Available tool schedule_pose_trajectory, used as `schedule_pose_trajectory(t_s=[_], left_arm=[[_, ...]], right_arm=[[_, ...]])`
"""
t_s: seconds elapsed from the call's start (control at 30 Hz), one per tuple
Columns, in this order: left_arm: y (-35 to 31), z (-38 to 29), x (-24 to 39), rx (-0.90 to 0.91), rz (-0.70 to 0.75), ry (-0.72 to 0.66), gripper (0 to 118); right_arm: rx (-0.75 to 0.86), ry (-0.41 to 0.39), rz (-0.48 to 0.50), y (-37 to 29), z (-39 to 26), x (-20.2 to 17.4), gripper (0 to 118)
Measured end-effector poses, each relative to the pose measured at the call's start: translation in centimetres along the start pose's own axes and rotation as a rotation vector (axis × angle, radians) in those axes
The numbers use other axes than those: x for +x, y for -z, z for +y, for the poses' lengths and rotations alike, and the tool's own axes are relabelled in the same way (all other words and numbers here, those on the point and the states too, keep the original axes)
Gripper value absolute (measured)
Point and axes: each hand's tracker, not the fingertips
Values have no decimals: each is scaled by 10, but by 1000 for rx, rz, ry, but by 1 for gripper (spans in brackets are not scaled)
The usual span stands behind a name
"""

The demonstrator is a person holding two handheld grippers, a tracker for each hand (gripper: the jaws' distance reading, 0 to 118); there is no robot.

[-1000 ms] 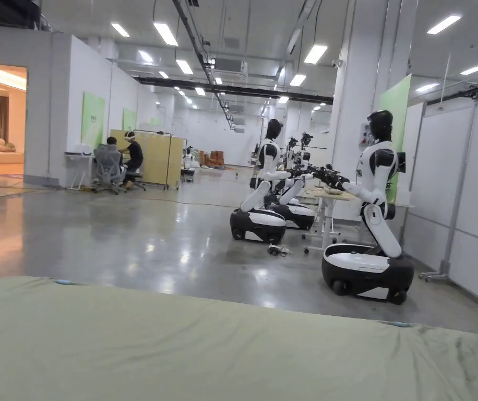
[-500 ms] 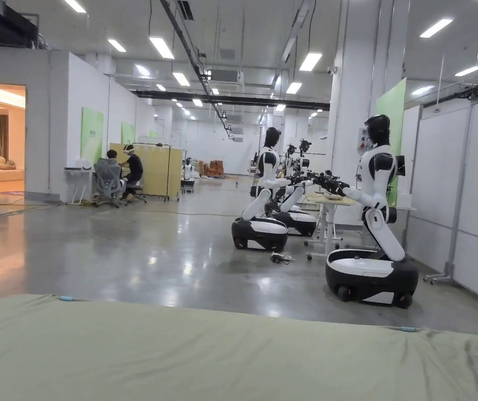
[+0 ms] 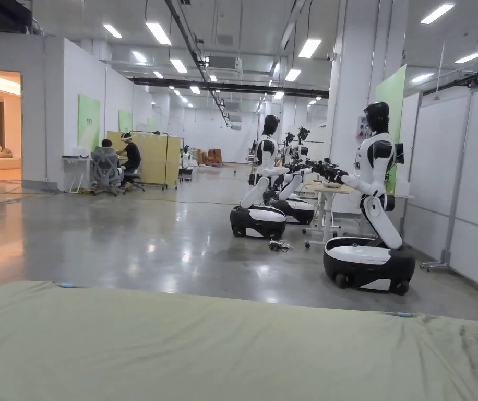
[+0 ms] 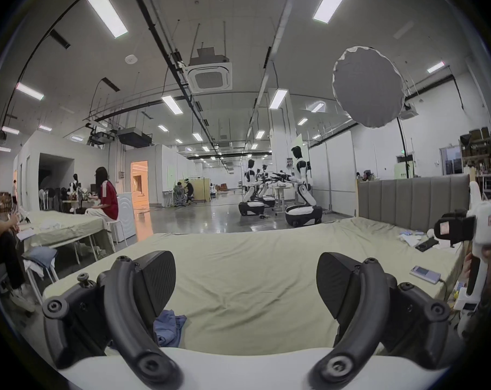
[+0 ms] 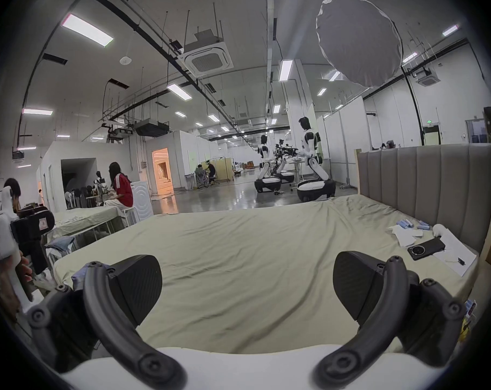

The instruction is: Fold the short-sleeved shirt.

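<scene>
The left gripper point(image 4: 245, 286) hangs low over the near edge of the bed point(image 4: 267, 261) with its jaws wide apart and nothing between them. The right gripper point(image 5: 247, 286) is the same, wide and empty, level with it. Both seem to be held ready at the bedside, since nothing is spread out yet.

A crumpled blue cloth point(image 4: 168, 327) lies just behind the left gripper's left jaw, at the near edge of the bed; it is probably the short-sleeved shirt, though its shape is too bunched to tell. Folding has not begun, and the garment would first need picking up and laying flat on the open sheet.

Farther right, by the padded headboard point(image 5: 424, 188), lie a black phone point(image 5: 425, 248), loose papers point(image 5: 404, 235) and another phone point(image 4: 424, 273) on a cable, kept clear of the middle. There are no containers.

Beyond the bed, white humanoid robots point(image 3: 371, 209) stand at a small table on the polished floor.
</scene>
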Motion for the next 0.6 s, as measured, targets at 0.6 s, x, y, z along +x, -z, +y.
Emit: schedule_pose_trajectory(t_s=[0.6], left_arm=[[-11, -17, -22, -34, 40, -197, 101]], right_arm=[[24, 69, 44, -4, 1, 7, 118]])
